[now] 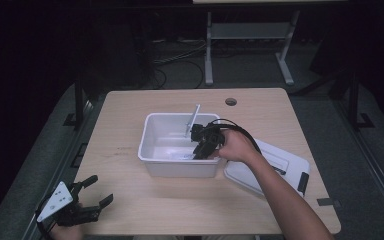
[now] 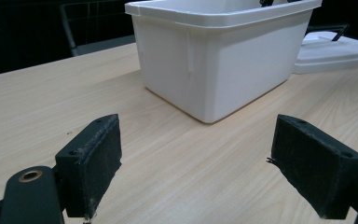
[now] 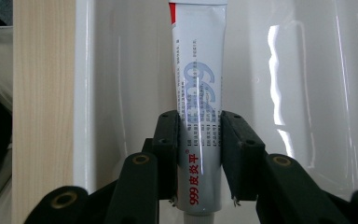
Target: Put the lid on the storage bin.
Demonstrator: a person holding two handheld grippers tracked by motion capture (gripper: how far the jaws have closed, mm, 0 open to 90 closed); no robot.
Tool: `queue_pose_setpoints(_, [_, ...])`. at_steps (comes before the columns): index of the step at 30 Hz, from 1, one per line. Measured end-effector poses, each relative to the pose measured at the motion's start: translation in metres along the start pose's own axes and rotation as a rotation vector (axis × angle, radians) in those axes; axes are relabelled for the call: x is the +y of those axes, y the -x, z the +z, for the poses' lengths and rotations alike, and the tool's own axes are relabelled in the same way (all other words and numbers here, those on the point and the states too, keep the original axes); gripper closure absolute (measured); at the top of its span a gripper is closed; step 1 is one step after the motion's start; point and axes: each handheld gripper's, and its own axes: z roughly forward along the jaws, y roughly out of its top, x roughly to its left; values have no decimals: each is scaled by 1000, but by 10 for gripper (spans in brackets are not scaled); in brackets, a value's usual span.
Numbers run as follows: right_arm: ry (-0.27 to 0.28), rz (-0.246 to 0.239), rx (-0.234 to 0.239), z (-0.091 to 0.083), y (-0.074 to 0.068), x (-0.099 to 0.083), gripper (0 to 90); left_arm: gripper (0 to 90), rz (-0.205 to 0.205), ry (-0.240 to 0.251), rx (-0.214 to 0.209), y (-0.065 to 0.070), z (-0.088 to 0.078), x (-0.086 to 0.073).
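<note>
White plastic surrounds the work: the right gripper [image 1: 203, 145] reaches down into the open bin [image 1: 152, 150] in the middle of the wooden table [image 1: 130, 210], and in the right gripper view its two black pads are clamped on the flanks of a white ointment tube [image 3: 199, 93] with blue and red print. The tube lies between the pads lengthwise, its far end towards the bin's inner wall, so the grip sits near one end rather than at the middle. Whether the tube is being set down or lifted out cannot be told; either way the safe course, as I judge it, is to keep the squeeze light, since a soft tube dents and may slip or twist if pressed harder. Move straight up or straight down and keep the long free end clear of the bin's wall and rim, because a knock there would lever the tube out of the pads. The bin's lid [image 1: 270, 165] lies just beside it under the person's forearm, so the elbow should stay lifted. The left gripper [image 1: 87, 195] rests at the table's near left corner, well apart, jaws spread wide with nothing between them.
</note>
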Motion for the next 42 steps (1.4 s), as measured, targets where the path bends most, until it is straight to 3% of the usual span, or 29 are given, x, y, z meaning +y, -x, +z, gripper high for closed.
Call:
queue_pose_setpoints(22, [-4, 1, -7, 6, -1, 10, 664, 157, 2, 4, 1, -1, -1, 0])
queue_pose_setpoints(42, [49, 11, -84, -44, -10, 10, 557, 157, 2, 2, -3, 1, 0, 1])
